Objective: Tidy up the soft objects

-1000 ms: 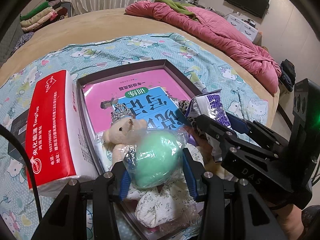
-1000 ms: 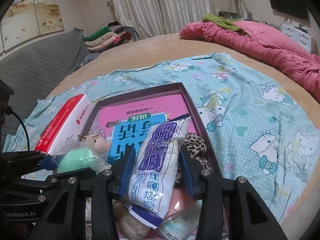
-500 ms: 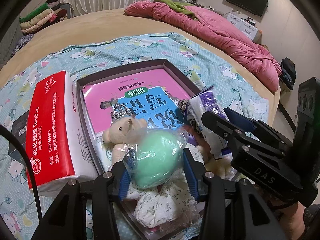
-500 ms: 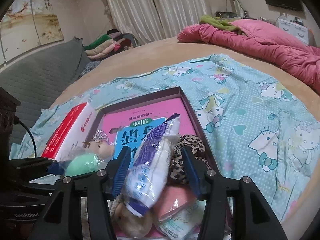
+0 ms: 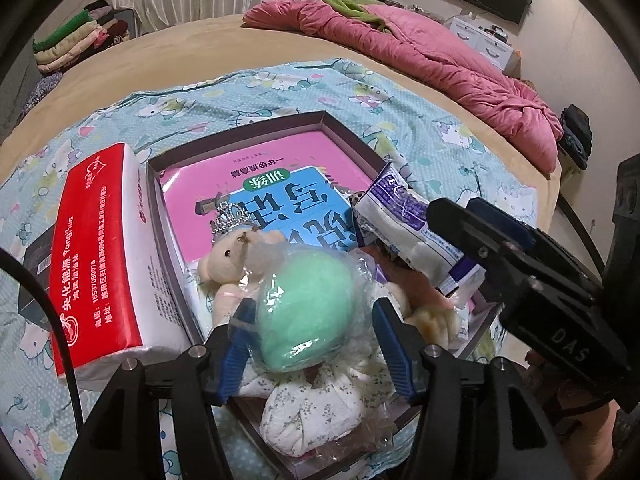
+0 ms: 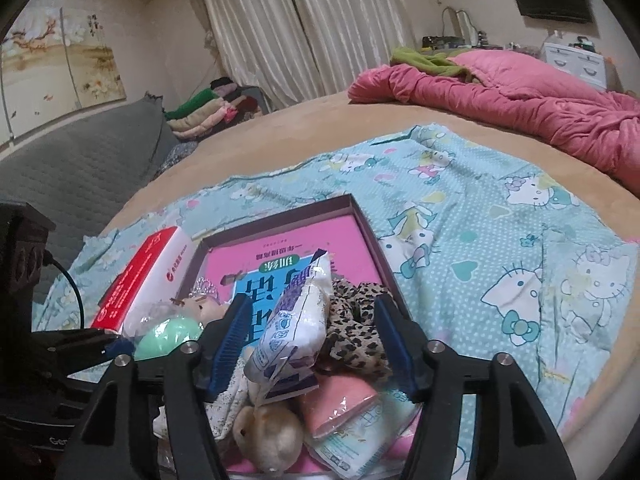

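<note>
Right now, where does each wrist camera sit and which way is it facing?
Left wrist: over the box's near left corner, looking along its open fingers at the green ball; right gripper visible.
Right wrist: near edge, facing the curtains, fingers open around the purple packet; left gripper visible.
Shared: box, ball, packet.
</note>
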The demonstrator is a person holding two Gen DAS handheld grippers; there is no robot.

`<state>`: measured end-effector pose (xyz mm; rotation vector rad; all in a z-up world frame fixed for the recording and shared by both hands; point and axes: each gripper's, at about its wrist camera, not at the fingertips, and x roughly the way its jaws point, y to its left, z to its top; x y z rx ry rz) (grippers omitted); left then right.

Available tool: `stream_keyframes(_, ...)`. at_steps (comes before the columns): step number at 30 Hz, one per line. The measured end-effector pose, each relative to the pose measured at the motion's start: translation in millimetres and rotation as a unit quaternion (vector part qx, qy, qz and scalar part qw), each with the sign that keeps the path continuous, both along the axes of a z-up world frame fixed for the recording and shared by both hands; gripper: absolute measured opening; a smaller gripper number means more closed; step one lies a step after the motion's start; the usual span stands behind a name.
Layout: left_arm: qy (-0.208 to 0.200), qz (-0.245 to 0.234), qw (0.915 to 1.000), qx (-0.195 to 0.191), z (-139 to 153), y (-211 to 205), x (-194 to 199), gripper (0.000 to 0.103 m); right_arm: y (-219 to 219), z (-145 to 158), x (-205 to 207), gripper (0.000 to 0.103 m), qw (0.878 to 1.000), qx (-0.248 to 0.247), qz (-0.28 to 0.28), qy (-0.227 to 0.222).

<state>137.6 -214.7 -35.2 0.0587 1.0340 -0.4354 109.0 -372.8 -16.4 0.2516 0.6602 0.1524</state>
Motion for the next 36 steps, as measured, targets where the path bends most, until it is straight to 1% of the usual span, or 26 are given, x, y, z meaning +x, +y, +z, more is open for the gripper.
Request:
stream_keyframes(5, 0.001, -0.001, 1.0, 0.0, 2.3, -0.7, -1.5, 0.063, -2.9, 4.5, -6.6, 0.071, 1.0, 0.0, -0.015, -0.011)
stream_keyframes(10, 0.002, 0.0, 1.0, 0.0, 4.8, -0.6, -2.9, 0.065, -7.4, 8.3, -12.1, 0.074, 0.999, 0.0, -0.032, -0.02)
stream_keyframes(13, 0.0, -0.001, 1.0, -0.001, 9.0, 0.2, -4.8, 0.068, -7.3, 9.1, -13.7, 0.075, 0.999, -0.004, -0.038, -0.019)
stream_keyframes(21, -0.01, 0.002, 0.9999, -0.008, 20.5, 5.7, -10.9, 0.073, -2.2, 13.5, -19.3, 0.077, 0.999, -0.014, -0.047, -0.021)
stream_keyframes(25, -0.015, 0.008, 0.9998, -0.013, 26.7, 12.4, -15.0, 0.073, -2.2, 14.1, -20.9, 0.078, 0.998, -0.013, -0.052, -0.017)
stream_keyframes(29, -0.026, 0.014, 0.9993, -0.021, 35.5, 20.3, -21.1, 0.076, -2.0, 15.9, -23.5, 0.079, 0.998, -0.012, -0.058, -0.016)
stream_keyframes(36, -0.039, 0.024, 0.9986, -0.028, 49.2, 34.0, -30.9, 0.079, 4.8, 25.6, -30.2, 0.08, 0.998, -0.013, -0.059, -0.018)
